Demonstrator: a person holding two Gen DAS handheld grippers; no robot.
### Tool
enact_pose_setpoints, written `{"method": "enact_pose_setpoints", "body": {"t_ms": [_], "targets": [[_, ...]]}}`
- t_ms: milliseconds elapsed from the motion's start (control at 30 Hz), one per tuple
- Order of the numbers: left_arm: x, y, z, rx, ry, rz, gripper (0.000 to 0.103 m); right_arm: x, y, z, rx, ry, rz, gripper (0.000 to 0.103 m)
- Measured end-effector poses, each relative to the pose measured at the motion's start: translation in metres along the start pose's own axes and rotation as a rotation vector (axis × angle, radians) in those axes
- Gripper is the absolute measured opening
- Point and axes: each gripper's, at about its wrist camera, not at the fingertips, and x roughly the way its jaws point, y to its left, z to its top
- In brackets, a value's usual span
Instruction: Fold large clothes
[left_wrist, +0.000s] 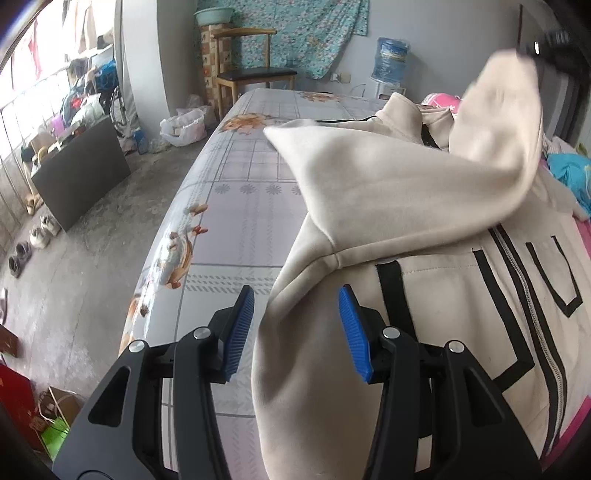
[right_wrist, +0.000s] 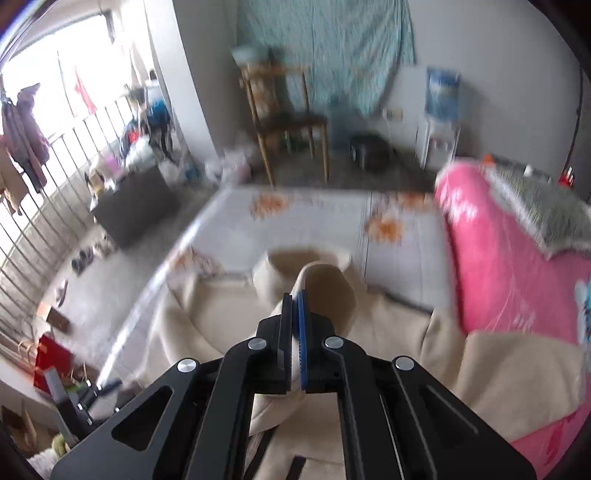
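A cream zip-up jacket (left_wrist: 424, 302) lies spread on a bed (left_wrist: 240, 206) with a flowered cover, its body along the bed's right side, next to a pink quilt (right_wrist: 509, 266). Black lettering and the zip run down the front panel.

The right tool (right_wrist: 295, 325) has its jaws pressed together on a fold of cream cloth, which looks like the end of a sleeve (left_wrist: 491, 122). In the left wrist view that sleeve rises off the jacket towards the upper right, where a dark tool (left_wrist: 550, 48) holds its tip; the cloth hangs in a loose arc back down to the shoulder seam.

The left tool (left_wrist: 295, 332) hovers at the near edge of the jacket with its jaws about half open. The left side of the garment lies between the blue pads (left_wrist: 240, 332), but they do not press on it, so it holds nothing.

The sleeve's long axis runs from the shoulder, just ahead of the left tool, up and away to the right. The right hand is the one carrying it, so the fold likely depends on laying that sleeve across the jacket's chest, towards the bed's left edge, while the left tool steadies the body.
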Motion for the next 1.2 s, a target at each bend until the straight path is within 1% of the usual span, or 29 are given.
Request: {"method": "enact_pose_setpoints", "body": {"t_ms": [67,100,167,233,267,333,367,400,433,467,500,533,567,600,633,667,733,767,800,867,900,967,1100,1200], "targets": [[0.005,-0.004,0.000,0.019,0.020,0.032,0.046,-0.010,-0.014,0.002,0.037,-0.035,-0.018,0.003],[0.008,-0.004,-0.001,0.019,0.033,0.038,0.046,-0.014,-0.029,-0.002,0.074,-0.044,-0.041,0.003],[0.009,-0.002,-0.001,0.004,0.037,0.029,0.046,-0.008,-0.054,-0.019,0.127,-0.021,-0.093,0.003],[0.009,0.002,-0.002,-0.014,0.038,0.016,0.046,0.014,-0.083,-0.050,0.188,0.068,-0.156,0.003],[0.009,0.002,-0.001,-0.016,0.037,0.014,0.046,0.032,-0.098,-0.070,0.219,0.141,-0.187,0.003],[0.009,0.002,-0.002,-0.014,0.037,0.017,0.046,0.061,-0.117,-0.095,0.245,0.254,-0.211,0.003],[0.010,0.001,-0.002,-0.010,0.037,0.020,0.046,0.071,-0.127,-0.108,0.257,0.290,-0.256,0.003],[0.010,0.001,-0.002,-0.007,0.037,0.024,0.046,0.075,-0.131,-0.112,0.263,0.295,-0.266,0.005],[0.009,0.001,-0.002,-0.004,0.038,0.025,0.046,0.075,-0.134,-0.114,0.275,0.287,-0.256,0.005],[0.009,0.000,-0.001,-0.002,0.039,0.026,0.046,0.073,-0.135,-0.112,0.294,0.265,-0.228,0.006],[0.009,0.000,-0.001,0.002,0.041,0.027,0.046,0.071,-0.132,-0.110,0.295,0.254,-0.210,0.012],[0.008,-0.001,0.000,0.010,0.039,0.032,0.046,0.071,-0.126,-0.106,0.279,0.243,-0.191,0.023],[0.005,-0.002,0.001,0.022,0.028,0.044,0.046,0.072,-0.116,-0.102,0.249,0.231,-0.175,0.030],[0.003,-0.004,0.004,0.038,0.013,0.062,0.046,0.074,-0.097,-0.094,0.194,0.219,-0.147,0.039],[0.003,-0.006,0.006,0.053,0.005,0.075,0.046,0.078,-0.078,-0.089,0.145,0.217,-0.109,0.044],[0.003,-0.009,0.009,0.071,0.001,0.092,0.046,0.083,-0.060,-0.084,0.102,0.223,-0.063,0.045],[0.007,-0.014,0.012,0.101,0.012,0.119,0.046,0.108,-0.014,-0.071,0.011,0.258,0.081,0.049],[0.009,-0.016,0.013,0.114,0.020,0.128,0.046,0.116,0.000,-0.069,-0.014,0.271,0.112,0.051],[0.011,-0.017,0.014,0.124,0.028,0.135,0.046,0.134,0.025,-0.064,-0.062,0.298,0.166,0.054],[0.013,-0.018,0.012,0.131,0.038,0.143,0.044,0.163,0.060,-0.057,-0.124,0.336,0.215,0.054],[0.013,-0.017,0.011,0.131,0.043,0.142,0.041,0.177,0.074,-0.055,-0.150,0.357,0.231,0.054],[0.013,-0.016,0.009,0.128,0.049,0.138,0.040,0.206,0.098,-0.050,-0.189,0.397,0.254,0.054],[0.009,-0.015,0.004,0.130,0.039,0.135,0.038,0.252,0.119,-0.041,-0.183,0.481,0.291,0.054],[0.006,-0.020,0.001,0.171,0.021,0.126,0.037,0.277,0.125,-0.045,-0.171,0.540,0.303,0.054]]}}
